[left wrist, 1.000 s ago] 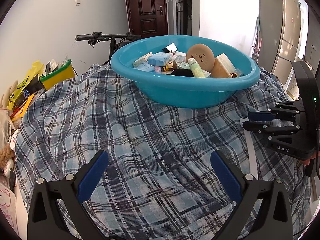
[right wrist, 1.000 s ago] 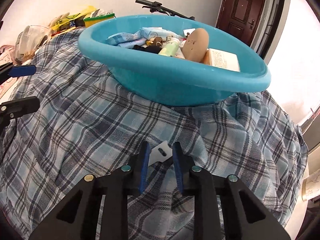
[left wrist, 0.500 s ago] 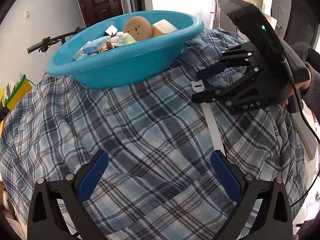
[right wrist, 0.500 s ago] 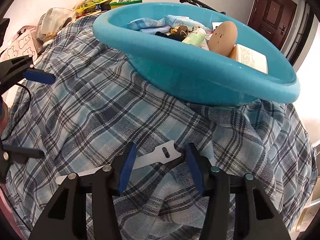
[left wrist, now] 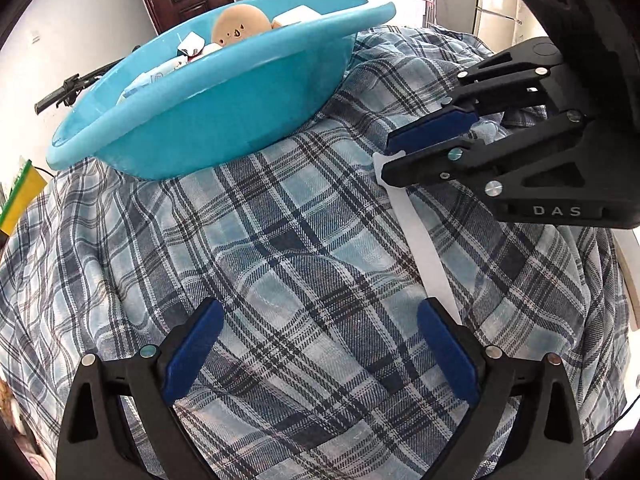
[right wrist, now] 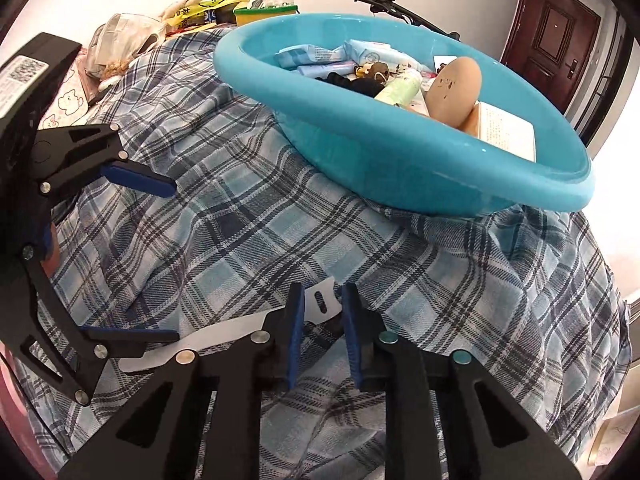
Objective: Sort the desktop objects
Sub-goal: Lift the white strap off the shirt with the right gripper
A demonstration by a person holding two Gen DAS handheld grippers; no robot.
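So from the left wrist view, the left claw point(left wrist: 318, 350) is spread wide open and holding nothing, low over the blue plaid cloth point(left wrist: 280, 240) covering the desk. The flat white plastic strip point(left wrist: 424, 248) lies on the cloth, its far end between the blue pads of the right claw point(left wrist: 400, 156), its near end just beside the left claw's right finger. The big round turquoise plastic basin point(left wrist: 224, 108) sits behind, already full of small stuff.

Right wrist view: the right claw point(right wrist: 322, 320) is narrowed around the strip's slotted end point(right wrist: 322, 300), but I can't tell if the pads actually pinch it. The left claw point(right wrist: 132, 260) is open near the other end.

My guess is this is the pickup step, the strip being the last loose thing. Next move needs a firm pinch, a lift, then a carry over the basin's near rim. Plenty of bare cloth between claws and basin, though the wrinkles could snag the strip.
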